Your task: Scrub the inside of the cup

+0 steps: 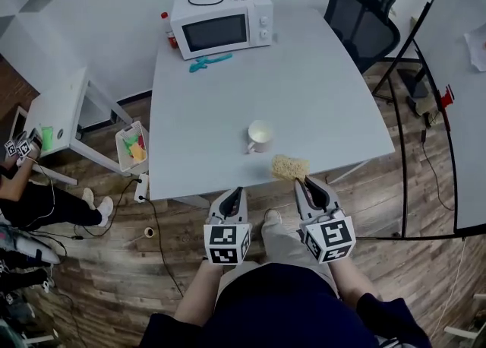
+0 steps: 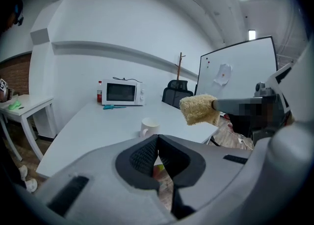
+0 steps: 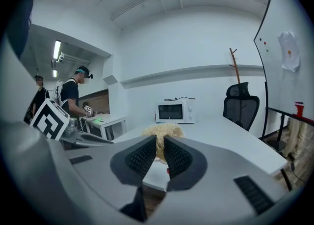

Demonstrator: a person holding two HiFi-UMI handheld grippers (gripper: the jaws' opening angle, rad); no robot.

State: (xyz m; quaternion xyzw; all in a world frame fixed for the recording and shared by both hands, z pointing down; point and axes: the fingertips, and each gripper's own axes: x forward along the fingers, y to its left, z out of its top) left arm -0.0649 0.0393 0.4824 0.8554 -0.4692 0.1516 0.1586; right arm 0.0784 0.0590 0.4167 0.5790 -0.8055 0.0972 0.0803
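Left gripper [image 1: 235,191]: jaws are seen pressed fully together, with nothing caught between them; it is held just off the table's near edge, in front of the cup.
Right gripper [image 1: 305,181]: jaws are closed to a narrow gap and clamped on the scrub pad, which sticks out past their tips.
Scrub pad [image 1: 290,166]: a tan, coarse lump, carried over the table's near edge; it is set to the right of the cup and apart from it.
Cup [image 1: 260,136]: white, stood upright with its mouth up on the table, nearer the near edge than the far one and about midway along it; the handle is turned to the left; no gripper is touching it.
Table [image 1: 319,80]: a pale grey top.
Microwave [image 1: 222,26]: white, placed at the far left corner, door shut.
Teal object [image 1: 209,61]: laid flat just in front of the microwave.
Red bottle [image 1: 168,29]: stood beside the microwave's left side.
Office chair [image 1: 363,17]: black, parked by the far right corner.
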